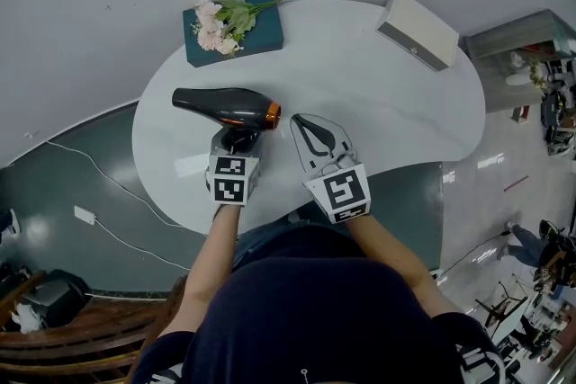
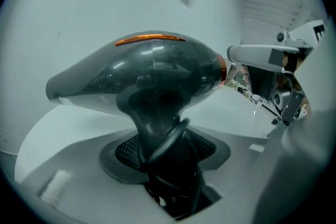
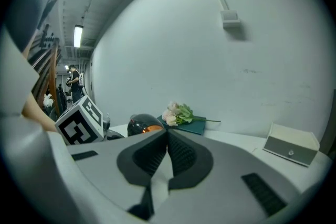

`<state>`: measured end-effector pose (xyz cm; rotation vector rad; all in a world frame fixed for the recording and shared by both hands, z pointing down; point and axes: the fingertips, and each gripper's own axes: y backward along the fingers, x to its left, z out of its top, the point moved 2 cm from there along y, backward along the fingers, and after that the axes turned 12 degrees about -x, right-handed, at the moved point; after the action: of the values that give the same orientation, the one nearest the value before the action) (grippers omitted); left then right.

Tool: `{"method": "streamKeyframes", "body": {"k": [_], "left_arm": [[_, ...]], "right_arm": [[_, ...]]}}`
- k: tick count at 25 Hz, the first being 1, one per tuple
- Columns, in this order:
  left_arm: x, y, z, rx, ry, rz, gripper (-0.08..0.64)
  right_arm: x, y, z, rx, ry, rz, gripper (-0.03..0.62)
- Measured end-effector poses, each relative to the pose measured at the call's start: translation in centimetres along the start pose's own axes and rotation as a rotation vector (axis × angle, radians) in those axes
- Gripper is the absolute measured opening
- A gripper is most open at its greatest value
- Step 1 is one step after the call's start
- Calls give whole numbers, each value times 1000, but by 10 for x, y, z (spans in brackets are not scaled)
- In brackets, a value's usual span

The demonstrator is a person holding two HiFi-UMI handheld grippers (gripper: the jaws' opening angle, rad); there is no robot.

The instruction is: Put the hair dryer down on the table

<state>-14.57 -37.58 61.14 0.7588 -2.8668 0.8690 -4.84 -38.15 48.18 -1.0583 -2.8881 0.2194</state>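
The black hair dryer point(image 1: 227, 107) with an orange ring at its rear end is held over the near left of the white table point(image 1: 378, 103), barrel pointing left. My left gripper point(image 1: 236, 142) is shut on its handle, just below the barrel. In the left gripper view the handle and a loop of black cord point(image 2: 167, 140) fill the space between the jaws of the left gripper point(image 2: 165, 165), with the dryer's barrel point(image 2: 142, 73) lying crosswise above. My right gripper point(image 1: 317, 139) hovers just right of the dryer, shut and empty; in its own view the right gripper point(image 3: 168, 136) has its pads meeting.
A teal book point(image 1: 261, 33) with pink flowers point(image 1: 216, 24) on it lies at the table's far left. A white box point(image 1: 417, 30) stands at the far right. Cables point(image 1: 99, 180) run over the floor to the left. The near table edge is close to my body.
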Motion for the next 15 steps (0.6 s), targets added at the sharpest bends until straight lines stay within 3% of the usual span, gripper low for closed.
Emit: {"method": "streamKeyframes", "body": {"k": [15], "left_arm": [[1, -42, -29, 149, 12, 14, 242]], "right_arm": [[0, -4, -13, 39, 1, 5, 12]]}}
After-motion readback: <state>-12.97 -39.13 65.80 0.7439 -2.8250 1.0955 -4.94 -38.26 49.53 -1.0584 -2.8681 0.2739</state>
